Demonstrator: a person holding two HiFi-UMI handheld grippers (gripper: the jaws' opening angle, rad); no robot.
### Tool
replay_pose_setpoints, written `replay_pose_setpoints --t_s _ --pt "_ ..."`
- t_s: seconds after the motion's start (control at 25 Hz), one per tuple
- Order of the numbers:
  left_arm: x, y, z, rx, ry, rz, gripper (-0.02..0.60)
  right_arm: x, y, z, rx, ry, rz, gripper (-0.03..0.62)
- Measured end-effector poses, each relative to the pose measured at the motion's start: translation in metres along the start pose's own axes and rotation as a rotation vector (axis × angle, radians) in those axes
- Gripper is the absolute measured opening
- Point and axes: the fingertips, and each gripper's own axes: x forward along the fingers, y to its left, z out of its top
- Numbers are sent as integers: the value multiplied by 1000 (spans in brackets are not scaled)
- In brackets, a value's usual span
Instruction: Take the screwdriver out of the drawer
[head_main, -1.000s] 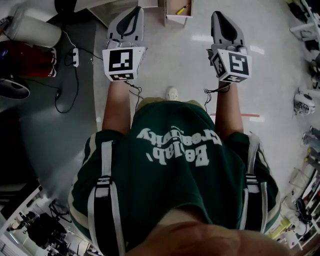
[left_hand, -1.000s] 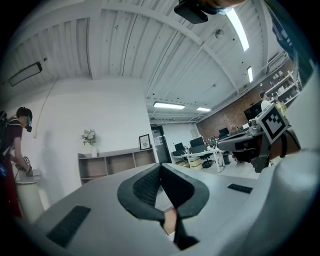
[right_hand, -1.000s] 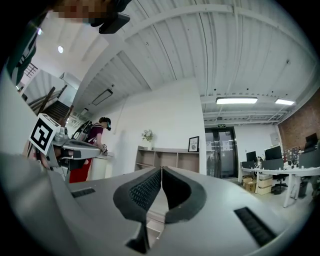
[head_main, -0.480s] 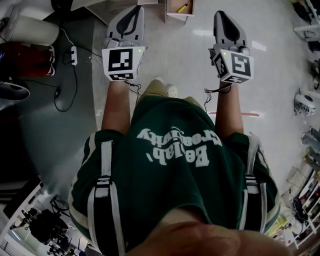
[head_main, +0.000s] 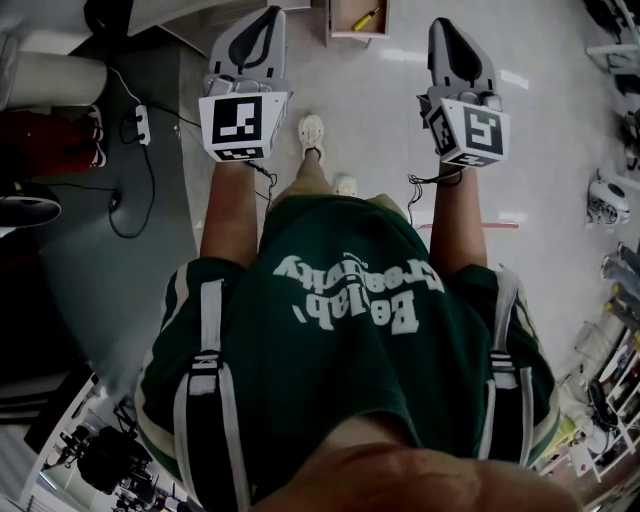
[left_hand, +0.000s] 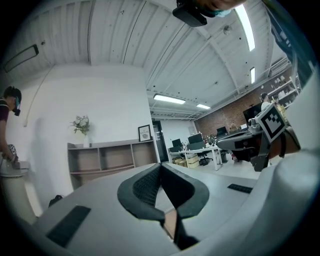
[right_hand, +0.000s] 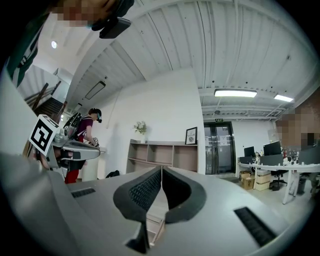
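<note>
- The floor (head_main: 380, 120), pale and glossy, fills the upper part of the head view; a darker grey strip runs along its left side.
- A person in a green shirt (head_main: 350, 340) with white lettering is seen from above, both forearms stretched forward.
- An open shelving unit (left_hand: 107, 160) stands against the white wall in the left gripper view.
- The left hand-held gripper (head_main: 268, 20) is held level over the floor. Its jaws are closed together, pad against pad, with nothing between them.
- The right hand-held gripper (head_main: 442, 28) is held level, well apart from the left one. Its jaws are likewise pressed together and empty.
- The drawer (head_main: 332, 22), an open wooden box, is seen at the top edge of the head view, between the two hand-held grippers and beyond their tips.
- A pale shoe (head_main: 312, 132) is planted on the floor between the forearms.
- The screwdriver (head_main: 366, 17), with a yellow handle, lies tilted inside the drawer, toward its right wall, touched by neither hand-held gripper.
</note>
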Motion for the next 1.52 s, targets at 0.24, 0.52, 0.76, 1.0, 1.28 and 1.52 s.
replay_pose_setpoints --t_s 0.24,0.52,0.76,1.0,1.28,1.52 --pt "70 61 -17 -15 -13 -38 17 88 -5 -9 5 4 -28 34" --pt "146 120 -36 -5 -35 -124 17 185 -4 -19 -12 4 -68 34" --pt "185 153 -49 -19 -38 -164 17 230 -2 -23 -15 14 -100 34" --pt "214 170 -52 -28 -46 -193 17 263 -7 -25 -27 19 -108 34" --pt "237 181 -66 -27 -40 -221 17 293 -9 -32 -14 15 -129 34" --pt "258 179 -71 -31 -42 -247 17 304 -17 -35 -25 2 -145 34"
